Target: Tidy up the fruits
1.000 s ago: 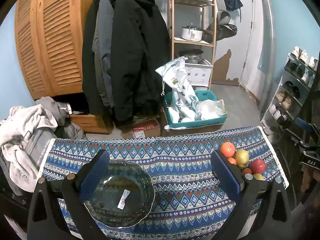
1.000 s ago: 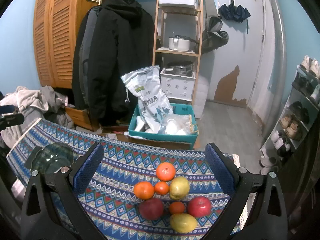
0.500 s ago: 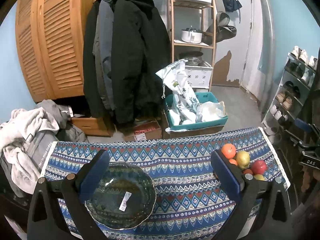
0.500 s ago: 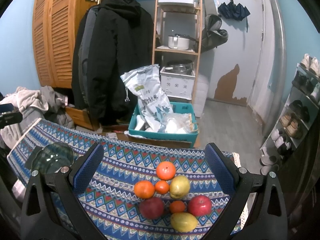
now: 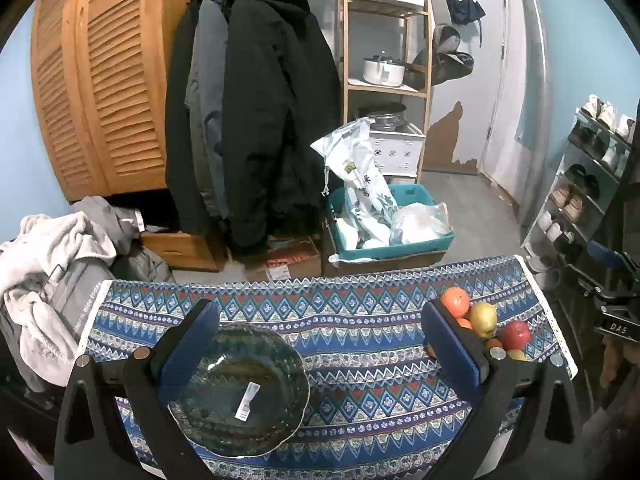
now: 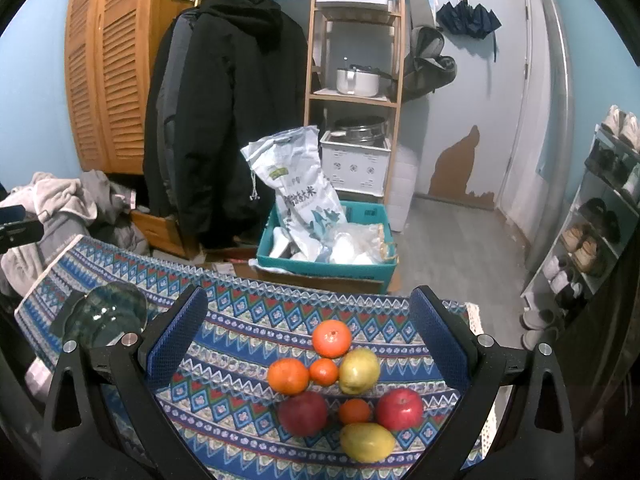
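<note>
Eight fruits are grouped at the right end of the worktop, on its patterned cloth: a large orange at the far side, a second orange, a small orange and a yellow pear just behind two red apples, with another small orange between the apples and a yellow fruit nearest the camera. Several pieces appear to touch one another. The dark glass bowl, empty apart from a label, is found at the left end, well apart from the fruit. The right gripper is held above the cluster with its fingers spread wide and nothing between them; the left gripper is likewise spread wide and empty, its left finger overlapping the bowl in view. No fruit is judged to have been moved yet. Because the pieces are round and packed close, a neighbour could be nudged during a pick and rolled toward the cloth's near or right edge, which lies close by. Smooth skin could slip from a grasp taken off centre. The glass bowl could be knocked or shifted if contacted by the left fingers.
</note>
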Tool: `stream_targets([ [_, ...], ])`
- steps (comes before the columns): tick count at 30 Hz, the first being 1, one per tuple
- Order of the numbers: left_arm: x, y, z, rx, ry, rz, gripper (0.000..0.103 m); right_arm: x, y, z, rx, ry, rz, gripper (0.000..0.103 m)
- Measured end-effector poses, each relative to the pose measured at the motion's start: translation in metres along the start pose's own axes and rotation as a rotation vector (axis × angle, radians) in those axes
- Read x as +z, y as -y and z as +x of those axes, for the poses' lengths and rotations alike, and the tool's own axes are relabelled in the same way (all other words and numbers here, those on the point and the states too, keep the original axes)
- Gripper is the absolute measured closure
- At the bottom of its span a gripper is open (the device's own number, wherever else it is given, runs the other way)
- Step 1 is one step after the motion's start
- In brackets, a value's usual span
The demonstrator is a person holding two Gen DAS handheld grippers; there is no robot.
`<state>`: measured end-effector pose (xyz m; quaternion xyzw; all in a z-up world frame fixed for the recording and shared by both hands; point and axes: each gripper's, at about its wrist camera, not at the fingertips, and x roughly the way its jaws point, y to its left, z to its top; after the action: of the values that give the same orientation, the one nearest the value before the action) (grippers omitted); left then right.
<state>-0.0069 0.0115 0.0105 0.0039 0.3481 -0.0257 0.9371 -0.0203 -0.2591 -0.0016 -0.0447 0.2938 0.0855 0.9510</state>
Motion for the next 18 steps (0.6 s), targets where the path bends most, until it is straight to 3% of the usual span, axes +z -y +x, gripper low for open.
stream_targets([
  [18,-0.0018,0.0004,-0.0012,-0.001,0.006,-0.002,0.001,-0.0003,0.0094,-0.0017,0.004,0.000,0.020,0.004],
])
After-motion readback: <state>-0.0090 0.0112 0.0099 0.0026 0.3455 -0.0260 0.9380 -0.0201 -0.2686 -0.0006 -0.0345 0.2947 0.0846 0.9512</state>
